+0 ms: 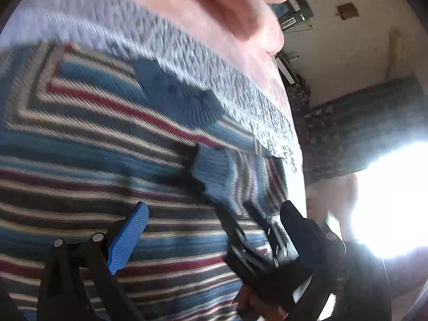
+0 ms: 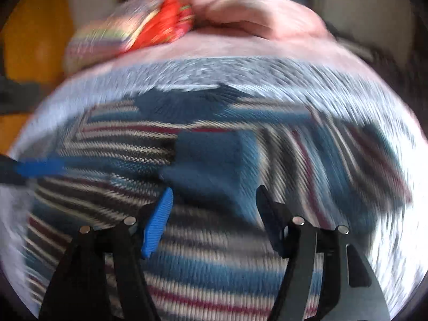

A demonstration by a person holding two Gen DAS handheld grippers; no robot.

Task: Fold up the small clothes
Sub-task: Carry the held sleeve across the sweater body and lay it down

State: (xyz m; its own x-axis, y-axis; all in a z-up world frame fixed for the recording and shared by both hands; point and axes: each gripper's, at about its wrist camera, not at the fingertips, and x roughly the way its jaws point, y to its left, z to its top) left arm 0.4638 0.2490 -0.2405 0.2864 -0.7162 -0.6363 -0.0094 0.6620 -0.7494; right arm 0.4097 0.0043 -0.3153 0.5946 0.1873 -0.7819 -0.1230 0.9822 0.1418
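A knitted sweater (image 1: 93,139) (image 2: 214,262) striped blue, white, red and dark lies flat on a pale quilted bedcover (image 1: 112,10) (image 2: 267,72). Its blue collar (image 1: 176,91) (image 2: 187,101) points away from me. One sleeve is folded over the body, its blue cuff (image 1: 214,171) (image 2: 208,160) near the middle. My left gripper (image 1: 214,207) hovers open over the lower body, just short of the cuff. My right gripper (image 2: 214,190) is open too, right below the cuff, nothing between its fingers. The left gripper's blue pad (image 2: 40,167) shows at the left edge. Both views are motion-blurred.
A pink blanket (image 1: 240,13) (image 2: 254,13) is bunched at the far side of the bed, with a red-orange cloth (image 2: 165,24) beside it. A blurred black mechanism (image 1: 254,256) and a hand (image 1: 248,302) sit low between my left fingers. Bright window glare (image 1: 388,200) fills the right.
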